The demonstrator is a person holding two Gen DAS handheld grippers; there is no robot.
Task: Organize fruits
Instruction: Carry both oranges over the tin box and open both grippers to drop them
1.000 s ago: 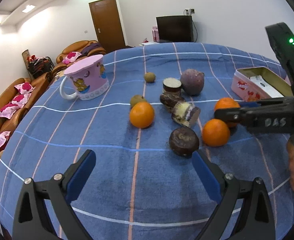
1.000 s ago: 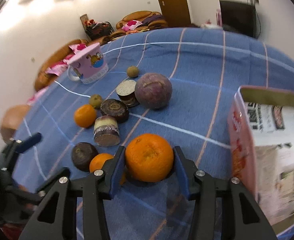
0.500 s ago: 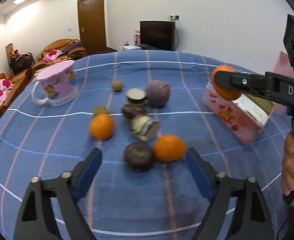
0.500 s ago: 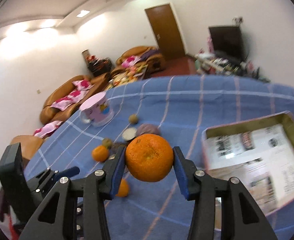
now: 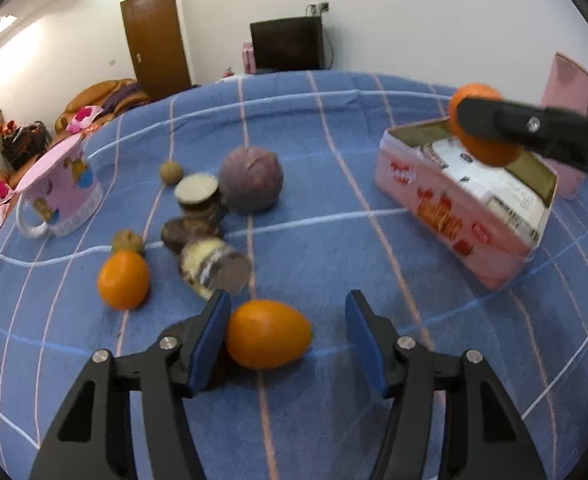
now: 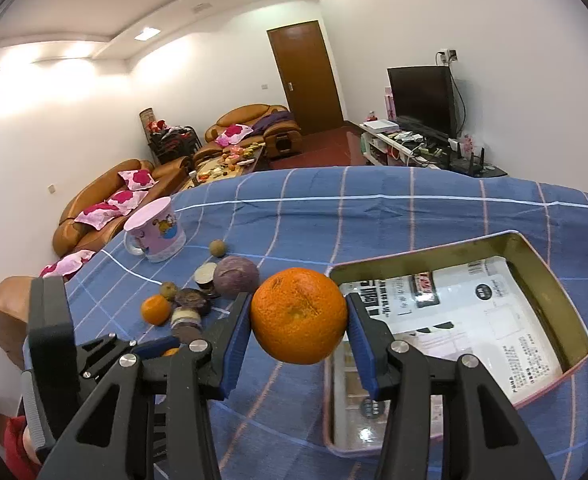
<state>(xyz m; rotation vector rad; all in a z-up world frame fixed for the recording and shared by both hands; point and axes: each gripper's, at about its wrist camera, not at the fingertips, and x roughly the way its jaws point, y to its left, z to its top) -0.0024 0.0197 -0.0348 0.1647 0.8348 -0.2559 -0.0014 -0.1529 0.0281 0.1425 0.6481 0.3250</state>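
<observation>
Lifted off the tabletop (image 6: 374,216) since a second ago, the right gripper (image 6: 299,320) stays clamped on an orange (image 6: 299,316), now over the tin's (image 6: 550,276) near edge. Left gripper (image 5: 288,340) has moved in and its jaws have just been closing around a second orange (image 5: 268,334) on the cloth, not yet pressing it.

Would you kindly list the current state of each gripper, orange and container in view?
Right gripper: shut on held orange, lifted beside the tin.
Left gripper: closing, one pad not touching table orange.
Tin: open, lidless.
Pink mug: upright.
</observation>
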